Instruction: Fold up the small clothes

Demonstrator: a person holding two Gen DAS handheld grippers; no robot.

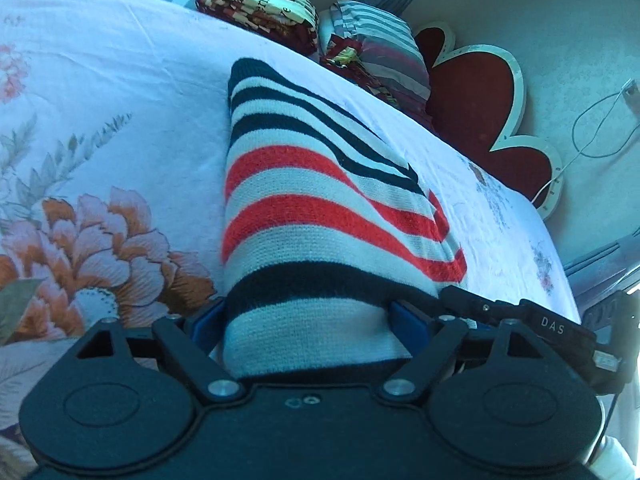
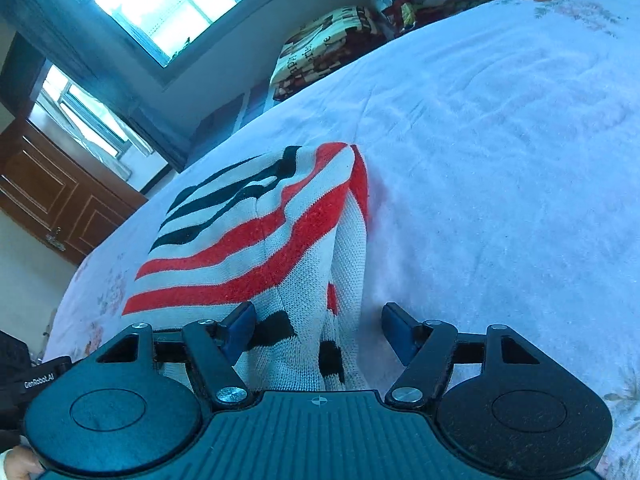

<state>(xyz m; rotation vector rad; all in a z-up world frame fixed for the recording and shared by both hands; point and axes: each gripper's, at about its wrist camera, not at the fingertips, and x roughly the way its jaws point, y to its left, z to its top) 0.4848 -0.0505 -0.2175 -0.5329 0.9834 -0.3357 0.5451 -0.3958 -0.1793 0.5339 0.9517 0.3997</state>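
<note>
A knitted striped garment (image 1: 320,208), white with red and dark navy bands, lies on the floral bedsheet (image 1: 120,92). Its near end runs between the blue pads of my left gripper (image 1: 306,320), whose jaws are spread wide with the cloth between them; the cloth hides the fingertips. In the right wrist view the same garment (image 2: 256,236) is folded over, and its near edge hangs between the blue pads of my right gripper (image 2: 318,328), whose jaws stand wide apart. The right pad (image 2: 396,328) is clear of the cloth. The other gripper's black body (image 1: 552,324) shows at right.
Folded blankets and pillows (image 1: 260,0) are stacked at the bed's far side, also seen in the right wrist view (image 2: 320,48). A red flower-shaped headboard (image 1: 480,92) and a white cable (image 1: 592,128) are at right. A window (image 2: 160,0) and wooden door (image 2: 52,192) stand beyond the bed.
</note>
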